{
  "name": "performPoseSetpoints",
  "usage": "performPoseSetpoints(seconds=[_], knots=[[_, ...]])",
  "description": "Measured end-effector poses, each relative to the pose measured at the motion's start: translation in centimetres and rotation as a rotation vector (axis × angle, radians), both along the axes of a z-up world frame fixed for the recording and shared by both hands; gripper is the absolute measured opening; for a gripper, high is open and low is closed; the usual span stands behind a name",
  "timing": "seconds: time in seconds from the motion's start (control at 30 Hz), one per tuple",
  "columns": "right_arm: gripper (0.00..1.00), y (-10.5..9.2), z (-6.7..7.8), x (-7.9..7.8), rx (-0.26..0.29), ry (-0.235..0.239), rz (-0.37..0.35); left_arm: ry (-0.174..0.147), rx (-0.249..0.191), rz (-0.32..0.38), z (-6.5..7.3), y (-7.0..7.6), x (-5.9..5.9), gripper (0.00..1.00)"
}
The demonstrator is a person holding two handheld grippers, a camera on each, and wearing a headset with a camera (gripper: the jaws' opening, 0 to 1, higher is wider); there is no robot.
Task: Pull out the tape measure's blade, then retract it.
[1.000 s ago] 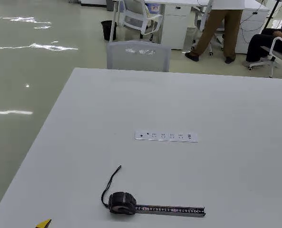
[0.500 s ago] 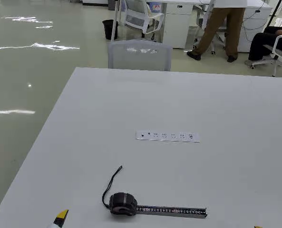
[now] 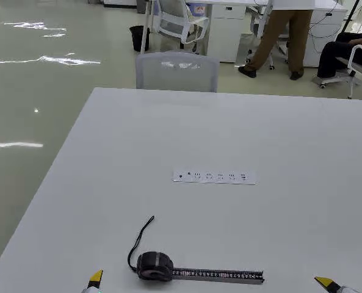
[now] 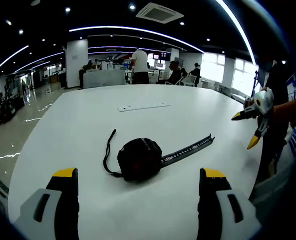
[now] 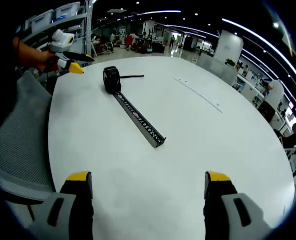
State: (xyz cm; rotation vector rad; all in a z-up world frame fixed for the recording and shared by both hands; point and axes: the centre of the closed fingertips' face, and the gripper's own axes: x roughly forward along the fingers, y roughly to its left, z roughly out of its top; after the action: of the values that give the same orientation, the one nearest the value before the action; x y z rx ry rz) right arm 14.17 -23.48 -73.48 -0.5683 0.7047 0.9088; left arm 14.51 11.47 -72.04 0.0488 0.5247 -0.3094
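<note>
While the tape measure (image 3: 154,267) just sits flat on the white table (image 3: 229,122), its blade (image 3: 217,276) is already out a fair stretch, running straight off to the right of the tape measure. The black strap (image 3: 141,235) curls away on its far-left side. So my read is the pull-out half is done or close to it and the retract is what's left. I can't tell if a lock is holding the blade.

What changed in the last second: the tape measure hasn't budged, but both grippers have crept in. The left gripper (image 4: 138,200) has slid from way off left to just near-left of the tape measure. Its jaws are wide apart with nothing between them, aimed straight at it. The right gripper (image 5: 148,200) has only just poked into the head view, on the near-right past the blade's tip, also spread wide and empty. Neither touches anything yet. Looks to me like a setup for one gripper to steady the tape measure while the other deals with the blade.

Room-wise, the table's near edge is close on the person's side of the tape measure, so not much slack there. The left edge is further off. Beyond the tape measure it's bare table up to the socket strip (image 3: 213,177), and a grey chair (image 3: 177,72) stands past the far edge, well away.
</note>
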Motion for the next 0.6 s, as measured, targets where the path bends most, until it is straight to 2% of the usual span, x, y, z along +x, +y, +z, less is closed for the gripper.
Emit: performPoseSetpoints(seconds=[0.1,0.17,0.2,0.37,0.4,0.5,0.6], knots=[[0.93,0.5,0.1,0.8,-0.010,-0.001,0.036,-0.026,0.023,0.026,0.2,0.0,0.6,0.99],[0.93,0.8,0.0,1.4,-0.029,0.002,0.062,-0.039,0.053,0.051,0.3,0.2,1.1,0.99],[0.93,1.0,0.0,1.6,-0.033,0.004,0.072,-0.039,0.052,0.056,0.1,0.3,1.3,0.99],[0.90,1.7,0.0,2.6,-0.068,0.019,0.140,-0.018,0.024,0.094,-0.7,0.3,2.0,0.99],[0.89,1.9,-0.1,2.8,-0.070,0.027,0.150,-0.013,0.019,0.099,-0.7,-0.2,1.9,0.99],[0.87,2.3,-0.3,3.4,-0.091,0.033,0.184,-0.011,0.022,0.109,-1.0,-0.5,2.2,0.99],[0.84,2.6,-0.7,3.9,-0.099,0.052,0.213,0.002,0.008,0.134,-1.3,-0.6,2.6,0.99]])
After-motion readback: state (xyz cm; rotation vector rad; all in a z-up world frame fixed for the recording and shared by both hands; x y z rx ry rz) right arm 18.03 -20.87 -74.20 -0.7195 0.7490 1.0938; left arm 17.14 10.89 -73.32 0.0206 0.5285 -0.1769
